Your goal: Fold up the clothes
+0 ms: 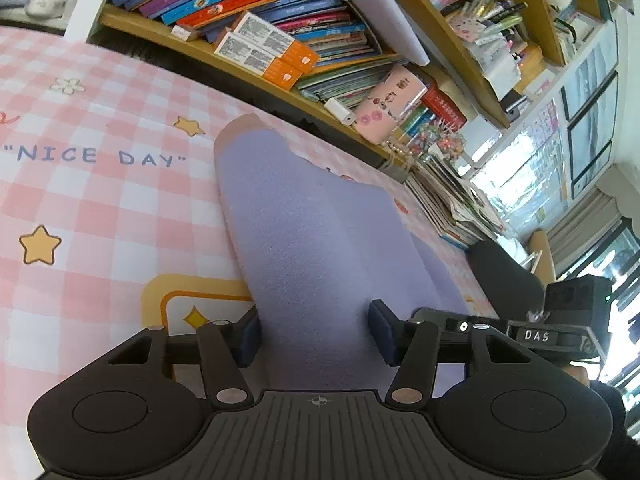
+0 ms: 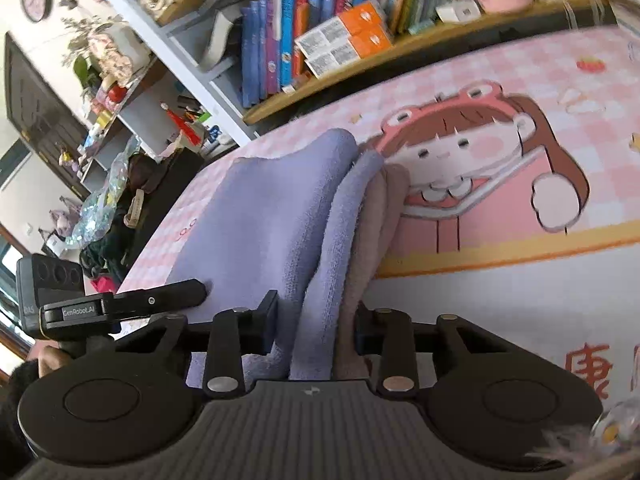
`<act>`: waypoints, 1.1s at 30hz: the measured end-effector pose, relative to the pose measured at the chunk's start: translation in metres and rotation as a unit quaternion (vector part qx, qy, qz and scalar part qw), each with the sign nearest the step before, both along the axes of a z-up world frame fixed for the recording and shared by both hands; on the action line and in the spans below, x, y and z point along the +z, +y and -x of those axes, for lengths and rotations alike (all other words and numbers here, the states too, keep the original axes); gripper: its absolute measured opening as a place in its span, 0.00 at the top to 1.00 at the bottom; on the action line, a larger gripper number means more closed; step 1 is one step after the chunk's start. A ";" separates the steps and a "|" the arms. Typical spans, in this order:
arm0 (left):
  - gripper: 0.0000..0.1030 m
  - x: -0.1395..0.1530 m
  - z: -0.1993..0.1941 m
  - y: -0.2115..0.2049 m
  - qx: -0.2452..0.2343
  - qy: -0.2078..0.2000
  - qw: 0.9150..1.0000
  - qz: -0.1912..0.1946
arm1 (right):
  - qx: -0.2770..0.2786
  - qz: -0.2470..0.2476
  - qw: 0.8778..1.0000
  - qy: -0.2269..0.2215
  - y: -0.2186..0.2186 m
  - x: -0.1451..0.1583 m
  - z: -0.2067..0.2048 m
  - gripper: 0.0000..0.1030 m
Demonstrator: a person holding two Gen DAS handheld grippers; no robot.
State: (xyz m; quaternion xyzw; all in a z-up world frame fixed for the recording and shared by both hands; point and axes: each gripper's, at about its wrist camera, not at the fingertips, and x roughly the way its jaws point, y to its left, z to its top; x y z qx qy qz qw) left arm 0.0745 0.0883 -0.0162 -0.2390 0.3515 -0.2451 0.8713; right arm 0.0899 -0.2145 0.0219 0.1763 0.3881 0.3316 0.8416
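A lavender fleece garment with a pinkish cuff lies lengthwise on the pink checked table cover. Its near end runs up between the pads of my left gripper, which is shut on it. In the right wrist view the same garment shows folded in several layers, lavender on the left and pinkish beige on the right. My right gripper is shut on the bunched near edge of those layers. The left gripper rests on the garment's left part, close beside the right one.
A wooden bookshelf packed with books and orange boxes runs along the table's far edge. Stacked magazines lie at its right end. Beyond the table's left side are dark bags and clutter. The table cover carries a cartoon girl print.
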 end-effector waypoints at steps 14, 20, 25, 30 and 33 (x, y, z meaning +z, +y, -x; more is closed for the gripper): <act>0.50 0.034 -0.018 0.019 0.022 -0.052 0.998 -0.013 | 0.029 0.009 0.997 -0.072 0.028 0.035 -0.030 0.72; 0.50 0.047 -0.050 0.031 0.032 -0.057 0.998 -0.024 | 0.030 0.010 0.996 -0.088 0.046 0.044 -0.061 0.72; 0.50 0.046 -0.094 0.039 0.029 -0.044 0.998 -0.030 | 0.035 0.029 0.995 -0.085 0.060 0.042 -0.104 0.72; 0.51 0.040 -0.140 0.038 0.027 -0.036 0.998 -0.031 | 0.016 0.035 0.996 -0.082 0.062 0.037 -0.145 0.72; 0.52 0.036 -0.164 0.036 0.032 -0.033 0.998 -0.033 | 0.000 0.026 0.997 -0.074 0.060 0.028 -0.167 0.72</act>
